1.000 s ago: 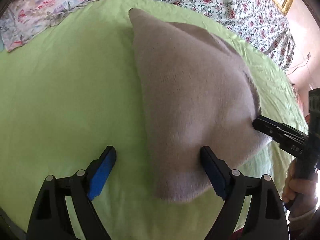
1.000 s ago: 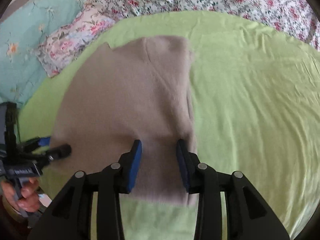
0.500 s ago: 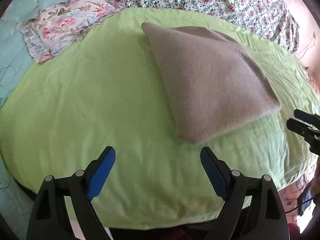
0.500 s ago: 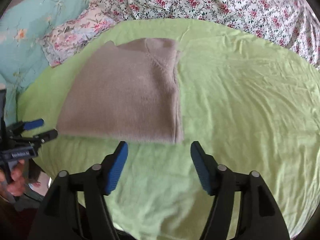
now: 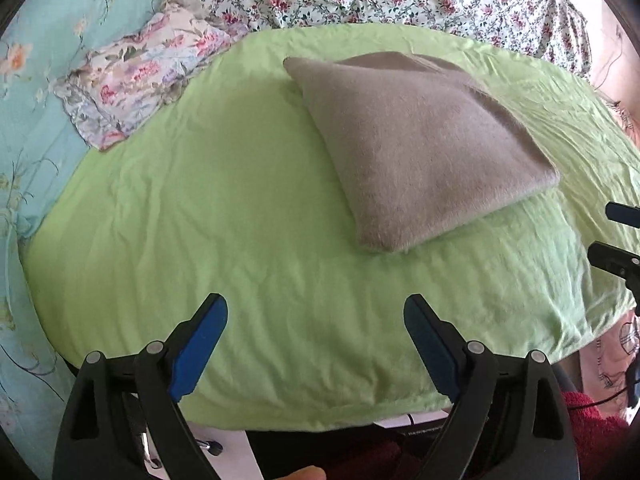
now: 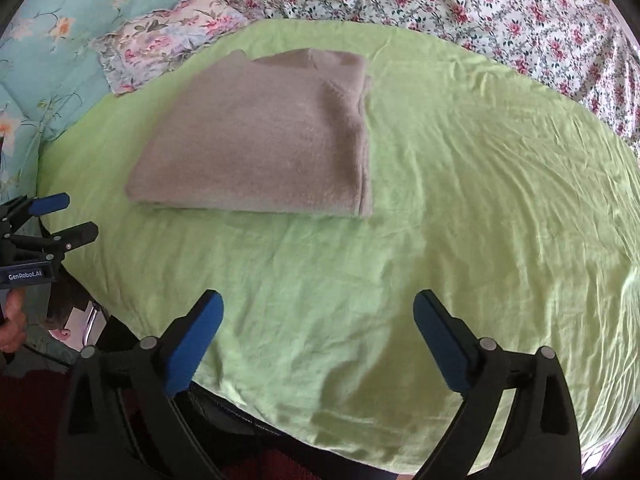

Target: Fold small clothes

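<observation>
A beige fuzzy garment (image 5: pixel 416 148) lies folded into a flat rectangle on the green sheet (image 5: pixel 240 216); it also shows in the right wrist view (image 6: pixel 264 140). My left gripper (image 5: pixel 316 340) is open and empty, held back above the sheet's near edge, well short of the garment. My right gripper (image 6: pixel 318 340) is open and empty, also back from the garment. Each gripper shows at the edge of the other's view: the right one (image 5: pixel 616 236) and the left one (image 6: pixel 60 216), both open.
A floral pillow (image 5: pixel 136 84) and a turquoise floral cover (image 5: pixel 32 92) lie at the back left. A flowered bedspread (image 6: pixel 460 4) runs along the back. The sheet's front edge (image 6: pixel 320 432) drops off just before the grippers.
Both grippers let go of the garment, opened wide and pulled back toward the near edge. The garment now lies flat and folded on the sheet.
</observation>
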### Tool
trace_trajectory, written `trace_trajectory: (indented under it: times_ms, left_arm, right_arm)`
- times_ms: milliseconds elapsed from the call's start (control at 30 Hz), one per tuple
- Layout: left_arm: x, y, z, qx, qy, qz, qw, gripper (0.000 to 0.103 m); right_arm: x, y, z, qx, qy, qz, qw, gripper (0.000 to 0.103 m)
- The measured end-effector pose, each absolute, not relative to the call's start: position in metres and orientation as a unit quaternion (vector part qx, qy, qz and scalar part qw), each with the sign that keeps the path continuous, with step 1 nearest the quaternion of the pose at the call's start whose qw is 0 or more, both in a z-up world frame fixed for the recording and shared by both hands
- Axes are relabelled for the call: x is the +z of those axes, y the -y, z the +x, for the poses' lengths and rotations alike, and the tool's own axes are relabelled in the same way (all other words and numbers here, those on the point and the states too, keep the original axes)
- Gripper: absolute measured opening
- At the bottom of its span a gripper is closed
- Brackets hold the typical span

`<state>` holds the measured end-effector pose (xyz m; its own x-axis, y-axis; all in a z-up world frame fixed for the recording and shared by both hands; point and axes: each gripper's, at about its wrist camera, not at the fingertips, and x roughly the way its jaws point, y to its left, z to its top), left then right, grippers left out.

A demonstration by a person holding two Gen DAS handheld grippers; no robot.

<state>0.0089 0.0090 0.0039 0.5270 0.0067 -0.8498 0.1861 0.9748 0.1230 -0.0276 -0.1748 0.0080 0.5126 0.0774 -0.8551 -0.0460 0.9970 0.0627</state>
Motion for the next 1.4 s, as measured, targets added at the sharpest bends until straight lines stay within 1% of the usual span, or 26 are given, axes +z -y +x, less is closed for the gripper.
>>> trace_trajectory:
  times_ms: [200, 633, 1067, 1400]
  left_arm:
    - [0.008, -0.001, 0.029, -0.025, -0.476, 0.116, 0.871, 0.091]
    - [0.018, 0.016, 0.051, -0.034, -0.466, 0.135, 0.874, 0.091]
    - [0.026, 0.013, 0.076, -0.032, -0.462, 0.112, 0.879, 0.091]
    - [0.030, 0.007, 0.099, -0.018, -0.464, 0.094, 0.881, 0.091]
  right_arm:
    - [0.015, 0.173, -0.013, 0.047, -0.480, 0.012, 0.876, 0.098]
    - [0.028, 0.179, 0.018, 0.068, -0.473, 0.028, 0.878, 0.098]
    - [0.034, 0.184, 0.056, 0.087, -0.467, 0.045, 0.879, 0.099]
    - [0.029, 0.177, 0.090, 0.095, -0.477, 0.037, 0.873, 0.099]
